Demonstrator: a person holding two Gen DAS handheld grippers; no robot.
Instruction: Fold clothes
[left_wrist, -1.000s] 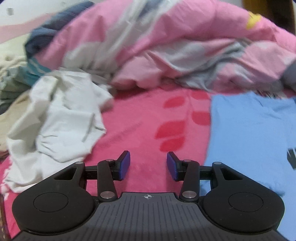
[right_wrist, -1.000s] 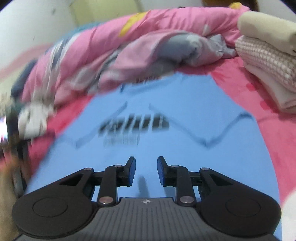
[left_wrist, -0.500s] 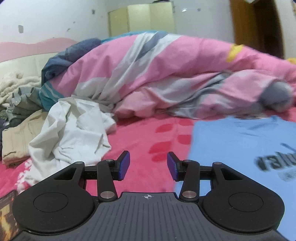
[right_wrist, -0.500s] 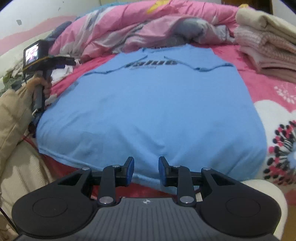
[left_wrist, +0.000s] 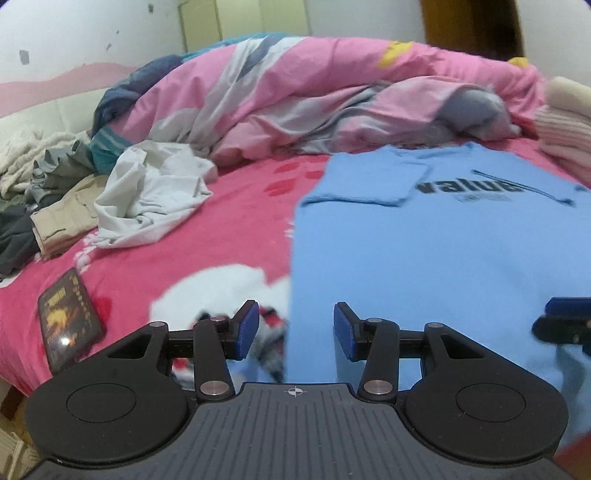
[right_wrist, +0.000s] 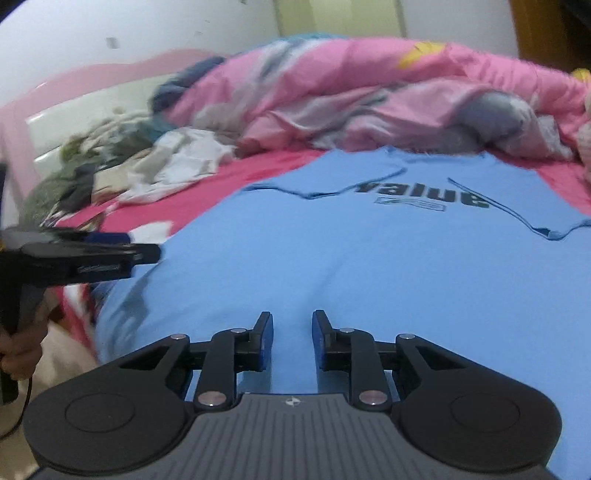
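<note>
shirt: blue T-shirt (right_wrist: 369, 266) lies flat on the pink bed sheet (left_wrist: 207, 229), print side up, both sleeves already folded in over the chest, collar toward the pink duvet (left_wrist: 332, 96).
left gripper (left_wrist: 291, 334): fingers spread, nothing between them; it hangs over the shirt's left edge near the hem, one pad over sheet, one over cloth.
right gripper (right_wrist: 291, 341): jaws have just been closing, now a narrow gap with no cloth in it; it hovers over the lower middle of the shirt.
handling: thin knit, light, soft and floppy; it will sag and drag, and wrinkle if pulled from one side only. Not slippery, not fragile.
where to grab: judged best at the two hem corners, one per gripper, pinching both layers, then carried up toward the collar together.
risk: catching the sheet along with the hem; folded sleeves sliding open.
clutter: white garment (left_wrist: 155, 192) and phone (left_wrist: 68, 325) lie well left of the shirt.
</note>
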